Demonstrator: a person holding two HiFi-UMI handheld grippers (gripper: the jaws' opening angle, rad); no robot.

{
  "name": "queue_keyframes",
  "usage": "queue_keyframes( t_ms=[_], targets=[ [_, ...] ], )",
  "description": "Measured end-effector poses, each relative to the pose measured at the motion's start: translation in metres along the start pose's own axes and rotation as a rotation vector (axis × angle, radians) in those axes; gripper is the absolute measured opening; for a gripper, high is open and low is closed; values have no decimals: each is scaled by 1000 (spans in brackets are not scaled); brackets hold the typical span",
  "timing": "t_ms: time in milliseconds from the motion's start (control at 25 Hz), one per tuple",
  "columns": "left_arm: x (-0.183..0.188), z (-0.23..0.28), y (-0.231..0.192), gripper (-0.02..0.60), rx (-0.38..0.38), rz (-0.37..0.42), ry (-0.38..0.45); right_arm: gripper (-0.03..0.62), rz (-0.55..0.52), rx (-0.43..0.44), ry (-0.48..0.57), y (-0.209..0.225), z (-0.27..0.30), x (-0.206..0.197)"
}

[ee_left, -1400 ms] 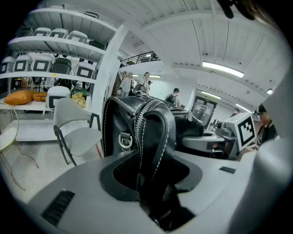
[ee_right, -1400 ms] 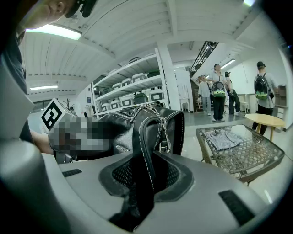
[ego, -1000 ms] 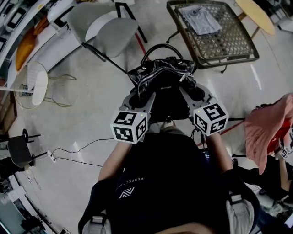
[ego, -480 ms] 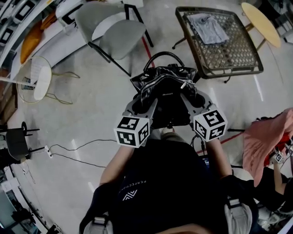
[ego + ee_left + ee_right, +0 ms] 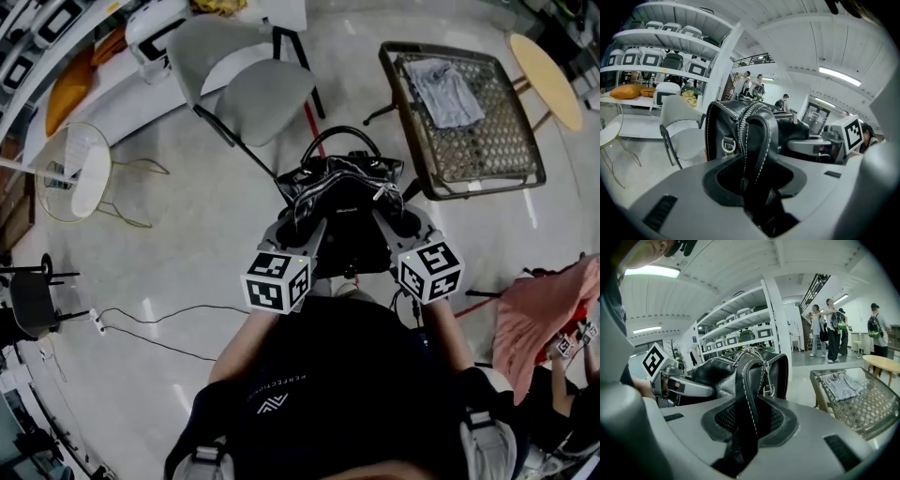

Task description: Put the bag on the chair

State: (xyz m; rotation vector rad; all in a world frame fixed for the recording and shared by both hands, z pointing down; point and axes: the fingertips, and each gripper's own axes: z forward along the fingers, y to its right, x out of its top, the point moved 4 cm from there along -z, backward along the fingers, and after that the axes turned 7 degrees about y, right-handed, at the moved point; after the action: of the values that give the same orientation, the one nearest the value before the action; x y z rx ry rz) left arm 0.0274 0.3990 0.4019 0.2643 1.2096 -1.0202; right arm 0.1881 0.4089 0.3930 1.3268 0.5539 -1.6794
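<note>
black white-stitched bag [image 5: 344, 192], grey chair [image 5: 253, 80]

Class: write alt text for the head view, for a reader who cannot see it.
Seen from above, a person carries a black handbag, its straps clamped in the left gripper and the right gripper. A grey chair stands ahead, with a wicker table to its right.

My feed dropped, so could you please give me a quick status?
Left gripper, right gripper each shut on a bag handle. Black bag carried, not yet on grey chair. Nothing between them.
</note>
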Motion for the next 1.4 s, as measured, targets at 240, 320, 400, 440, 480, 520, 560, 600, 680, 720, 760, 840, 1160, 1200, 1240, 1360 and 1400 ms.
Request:
queue_keyframes(
  t_ms=[240, 320, 400, 440, 480, 520, 560, 600, 680, 720, 760, 840, 1160, 1200, 1240, 1360, 1400],
  targets=[
    [26, 18, -46, 140, 7, -14, 2, 97, 2, 16, -7, 7, 53, 21],
    [39, 25, -70, 140, 5, -23, -1, 98, 3, 18, -15, 7, 80, 32],
    [51, 28, -92, 140, 4, -27, -3, 98, 9, 20, -21, 5, 103, 42],
    [55, 29, -98, 140, 2, -26, -3, 97, 11, 20, -22, 4, 109, 45],
    [57, 29, -101, 140, 0, -24, -3, 97, 14, 20, -21, 4, 112, 46],
    [58, 30, -104, 140, -3, -22, -1, 98, 16, 19, -20, 3, 115, 46],
    [58, 30, -106, 140, -4, -19, 0, 97, 18, 19, -18, 3, 117, 46],
    [57, 31, -107, 140, -5, -17, 0, 98, 20, 20, -17, 3, 118, 45],
    [56, 33, -109, 140, -6, -14, 4, 98, 22, 21, -14, 4, 119, 44],
    [56, 33, -109, 140, -6, -13, 6, 98, 21, 21, -14, 5, 119, 44],
    [56, 33, -108, 140, -6, -14, 8, 97, 20, 22, -15, 5, 119, 44],
    [54, 32, -107, 140, -2, -17, 9, 97, 17, 25, -19, 4, 118, 43],
    [81, 68, -155, 140, 35, -61, -1, 98, 8, 58, -58, 29, 183, 65],
    [86, 76, -162, 140, 44, -64, -5, 97, 11, 66, -61, 35, 194, 69],
    [91, 83, -168, 140, 52, -67, -8, 97, 14, 72, -64, 41, 203, 71],
    [101, 100, -176, 138, 70, -80, -8, 97, 16, 93, -74, 58, 220, 79],
    [105, 106, -179, 139, 76, -83, -7, 97, 15, 100, -75, 63, 226, 83]
  ],
)
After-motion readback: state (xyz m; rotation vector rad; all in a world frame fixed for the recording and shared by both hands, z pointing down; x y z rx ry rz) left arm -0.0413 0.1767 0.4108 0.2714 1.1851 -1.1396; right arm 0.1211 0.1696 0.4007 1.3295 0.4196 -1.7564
